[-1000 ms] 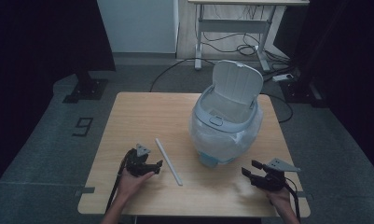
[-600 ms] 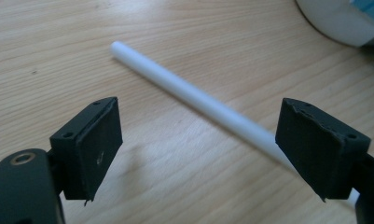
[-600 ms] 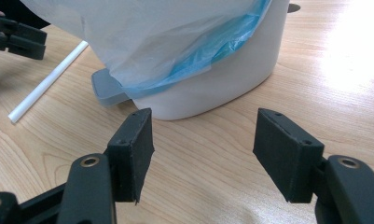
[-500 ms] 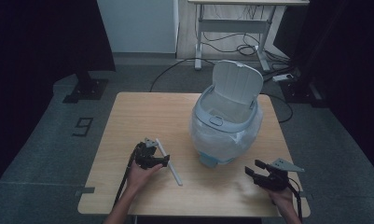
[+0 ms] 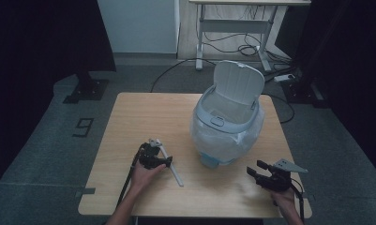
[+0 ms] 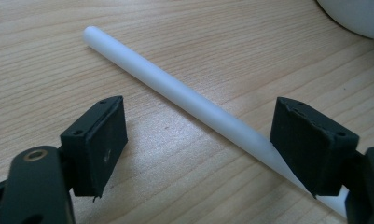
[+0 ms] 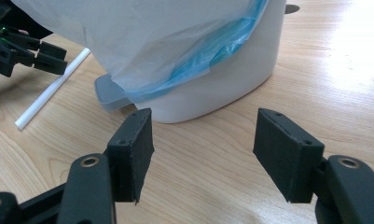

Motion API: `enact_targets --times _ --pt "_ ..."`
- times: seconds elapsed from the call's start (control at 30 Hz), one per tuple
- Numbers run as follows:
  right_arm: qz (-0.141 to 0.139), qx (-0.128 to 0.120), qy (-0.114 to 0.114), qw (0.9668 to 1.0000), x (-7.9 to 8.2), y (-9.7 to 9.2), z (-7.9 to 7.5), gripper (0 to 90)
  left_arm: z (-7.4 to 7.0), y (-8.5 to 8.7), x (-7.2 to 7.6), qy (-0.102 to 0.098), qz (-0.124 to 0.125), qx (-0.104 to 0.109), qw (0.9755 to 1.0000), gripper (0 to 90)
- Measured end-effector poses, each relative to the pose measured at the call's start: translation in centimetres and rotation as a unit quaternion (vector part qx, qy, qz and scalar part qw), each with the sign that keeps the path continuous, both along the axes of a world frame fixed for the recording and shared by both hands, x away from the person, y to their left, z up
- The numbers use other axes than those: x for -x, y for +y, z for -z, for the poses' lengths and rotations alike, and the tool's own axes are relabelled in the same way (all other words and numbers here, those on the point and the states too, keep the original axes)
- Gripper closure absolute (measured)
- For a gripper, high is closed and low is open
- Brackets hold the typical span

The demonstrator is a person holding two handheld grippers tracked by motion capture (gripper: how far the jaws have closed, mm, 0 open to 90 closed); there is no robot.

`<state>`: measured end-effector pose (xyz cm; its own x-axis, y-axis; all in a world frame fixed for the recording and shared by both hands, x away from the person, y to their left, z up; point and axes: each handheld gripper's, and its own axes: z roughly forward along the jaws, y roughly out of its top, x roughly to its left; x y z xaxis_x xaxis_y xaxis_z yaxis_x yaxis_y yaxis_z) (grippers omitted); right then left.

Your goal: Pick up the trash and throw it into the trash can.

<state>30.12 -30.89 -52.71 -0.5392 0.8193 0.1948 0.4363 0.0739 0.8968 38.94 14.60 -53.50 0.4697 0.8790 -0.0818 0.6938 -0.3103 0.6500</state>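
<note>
Standing near the table's (image 5: 129,117) right edge: a white bin (image 5: 225,126), lid tipped up, lined with a clear bag, inside too dim to tell; lying toward the front-left corner: a white rod (image 6: 184,98), long axis slanting from the far left toward the near right; straddled by the left gripper (image 6: 198,140), jaws wide, just been closing, right pad beside it, no squeeze yet; parked near the front-right corner: right gripper (image 7: 203,149), gaping, holding nothing.

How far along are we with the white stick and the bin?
Done: the bin is lined and its lid is up. In hand: the left gripper straddles the stick, jaws just closing, not gripping yet. Left: grip, lift, presumably drop it in. The right gripper is open beside the bin.
</note>
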Motion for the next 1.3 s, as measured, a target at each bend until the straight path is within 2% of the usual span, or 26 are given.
enact_targets --times 0.17,0.33,0.63,0.73,1.0,1.07,1.3 --pt "0.003 0.002 0.000 1.0000 0.0 -0.1 0.1 37.0 0.2 0.2 -0.3 0.004 0.002 -0.002 1.0000 22.1" --pt "0.002 0.005 0.000 1.0000 0.0 -0.1 0.1 37.0 0.2 0.4 -0.3 0.002 -0.001 -0.008 1.0000 30.3" --pt "0.002 0.011 0.000 0.9999 0.0 0.0 0.2 37.0 0.1 1.0 -0.1 -0.011 -0.007 -0.024 0.9996 53.5" --pt "0.000 0.018 0.001 0.9998 0.0 0.2 0.3 37.0 0.1 1.3 0.0 -0.010 -0.006 -0.021 0.9997 62.1" --pt "-0.001 0.027 0.003 0.9996 0.0 0.4 0.4 37.0 0.0 1.9 0.2 -0.007 -0.003 -0.018 0.9998 75.6" --pt "0.000 0.031 0.004 0.9995 -0.1 0.4 0.4 37.0 0.0 2.2 0.1 -0.005 -0.002 -0.012 0.9999 78.9" --pt "0.001 0.034 0.005 0.9994 -0.1 0.3 0.5 37.0 0.0 2.6 0.0 0.003 0.002 0.003 1.0000 79.8"
